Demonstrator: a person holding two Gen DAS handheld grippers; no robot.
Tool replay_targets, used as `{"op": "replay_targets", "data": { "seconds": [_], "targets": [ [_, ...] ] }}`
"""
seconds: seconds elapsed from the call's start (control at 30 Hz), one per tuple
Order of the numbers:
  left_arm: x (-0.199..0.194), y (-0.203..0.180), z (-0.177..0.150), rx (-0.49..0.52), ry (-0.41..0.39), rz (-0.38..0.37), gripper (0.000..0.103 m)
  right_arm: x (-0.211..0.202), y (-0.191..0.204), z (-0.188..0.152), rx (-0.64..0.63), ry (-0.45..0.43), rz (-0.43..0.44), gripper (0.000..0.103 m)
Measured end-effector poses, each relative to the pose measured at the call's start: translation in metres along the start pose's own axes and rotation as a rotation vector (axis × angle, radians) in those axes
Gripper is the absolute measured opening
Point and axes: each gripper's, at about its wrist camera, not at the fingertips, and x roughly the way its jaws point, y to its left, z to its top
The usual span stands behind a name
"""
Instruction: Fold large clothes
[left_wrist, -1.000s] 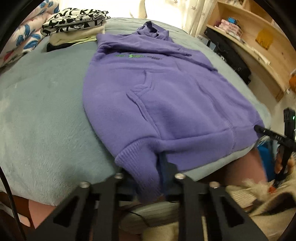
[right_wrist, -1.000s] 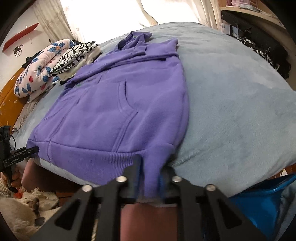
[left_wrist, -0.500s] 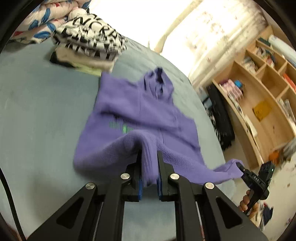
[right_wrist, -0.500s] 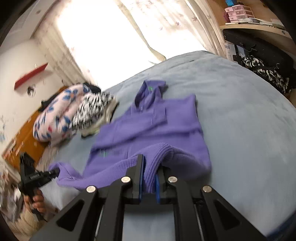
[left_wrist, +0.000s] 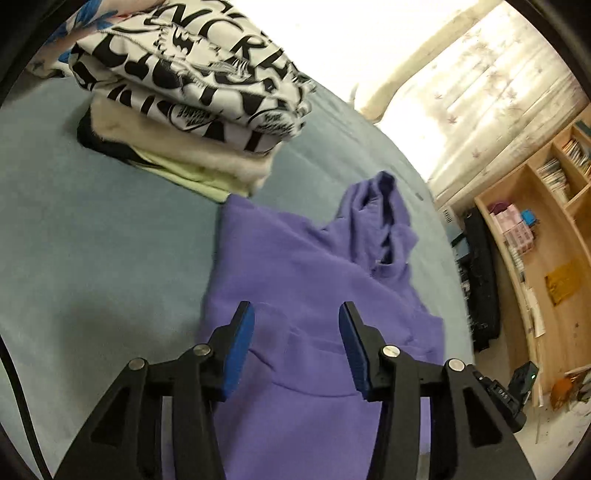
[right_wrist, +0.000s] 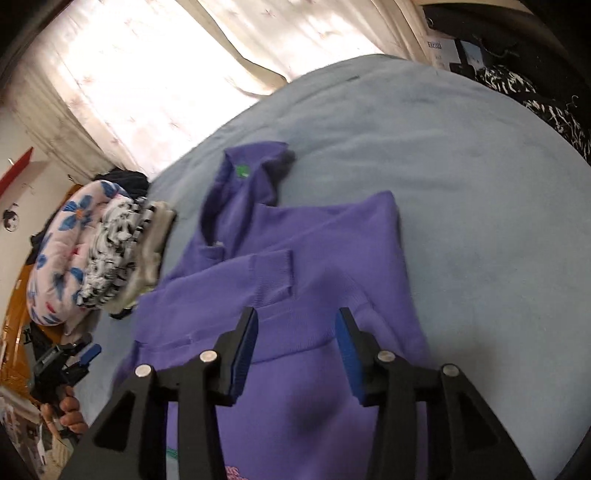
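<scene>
A purple hoodie (left_wrist: 295, 266) lies on the pale blue bed (left_wrist: 92, 236), folded in half with its hem laid up over the chest and its hood toward the window. It also shows in the right wrist view (right_wrist: 332, 251). My left gripper (left_wrist: 295, 325) is open and empty just above the left side of the folded hoodie. My right gripper (right_wrist: 295, 332) is open and empty above the right side, near a ribbed cuff (right_wrist: 273, 277). The left gripper (right_wrist: 70, 362) shows at the lower left of the right wrist view.
A stack of folded clothes topped by a black-and-white print (left_wrist: 192, 74) sits at the hoodie's left shoulder, with a floral bundle (right_wrist: 62, 254) beyond it. Wooden shelves (left_wrist: 546, 236) and dark clothes (left_wrist: 480, 280) stand right of the bed. Curtains (right_wrist: 147, 74) hang behind.
Both grippers carried the hoodie's hem up from the bed edge over the chest, then opened and let it go. The hoodie now lies folded in half.
</scene>
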Motion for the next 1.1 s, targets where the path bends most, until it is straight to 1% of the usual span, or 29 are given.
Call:
{"op": "replay_targets", "data": {
  "seconds": [0.1, 0.23, 0.33, 0.4, 0.5, 0.57, 0.67, 0.77, 0.83, 0.87, 0.9, 0.93, 0.97, 1.0, 1.07, 1.1],
  "targets": [
    [0.016, 0.004, -0.006, 0.081, 0.058, 0.032, 0.046, 0.012, -0.011, -0.005, -0.037, 0.031, -0.030, 0.044],
    [0.035, -0.001, -0.020, 0.221, 0.142, 0.070, 0.046, 0.026, -0.014, -0.004, -0.138, 0.063, -0.097, 0.044],
    [0.045, -0.007, -0.027, 0.312, 0.193, 0.074, 0.046, 0.037, -0.012, -0.002, -0.202, 0.086, -0.130, 0.044],
    [0.049, -0.012, -0.031, 0.362, 0.206, 0.092, 0.051, 0.042, -0.009, 0.000, -0.235, 0.097, -0.131, 0.044],
    [0.053, -0.017, -0.031, 0.406, 0.224, 0.103, 0.055, 0.051, -0.003, 0.004, -0.278, 0.125, -0.119, 0.044],
    [0.056, -0.021, -0.030, 0.434, 0.233, 0.112, 0.056, 0.058, 0.001, 0.006, -0.303, 0.154, -0.123, 0.044],
    [0.063, -0.027, -0.031, 0.499, 0.255, 0.151, 0.056, 0.066, 0.001, 0.007, -0.328, 0.182, -0.139, 0.044],
    [0.074, -0.032, -0.035, 0.565, 0.280, 0.204, 0.056, 0.070, 0.003, 0.003, -0.369, 0.191, -0.152, 0.046],
    [0.081, -0.037, -0.040, 0.617, 0.280, 0.242, 0.056, 0.073, 0.007, -0.001, -0.407, 0.183, -0.180, 0.044],
    [0.082, -0.039, -0.042, 0.633, 0.274, 0.253, 0.052, 0.074, 0.008, -0.003, -0.418, 0.175, -0.195, 0.043],
    [0.082, -0.040, -0.043, 0.644, 0.262, 0.265, 0.035, 0.074, 0.010, -0.005, -0.429, 0.165, -0.212, 0.037],
    [0.083, -0.041, -0.044, 0.657, 0.244, 0.296, 0.026, 0.074, 0.012, -0.007, -0.446, 0.152, -0.254, 0.030],
    [0.084, -0.041, -0.044, 0.655, 0.236, 0.319, 0.022, 0.074, 0.014, -0.008, -0.455, 0.145, -0.277, 0.022],
    [0.082, -0.039, -0.043, 0.630, 0.229, 0.322, 0.017, 0.072, 0.015, -0.009, -0.456, 0.134, -0.285, 0.016],
    [0.073, -0.038, -0.041, 0.588, 0.192, 0.337, 0.013, 0.066, 0.018, -0.013, -0.464, 0.104, -0.313, 0.013],
    [0.070, -0.038, -0.041, 0.582, 0.176, 0.345, 0.011, 0.060, 0.020, -0.016, -0.466, 0.083, -0.328, 0.012]
  ]
}}
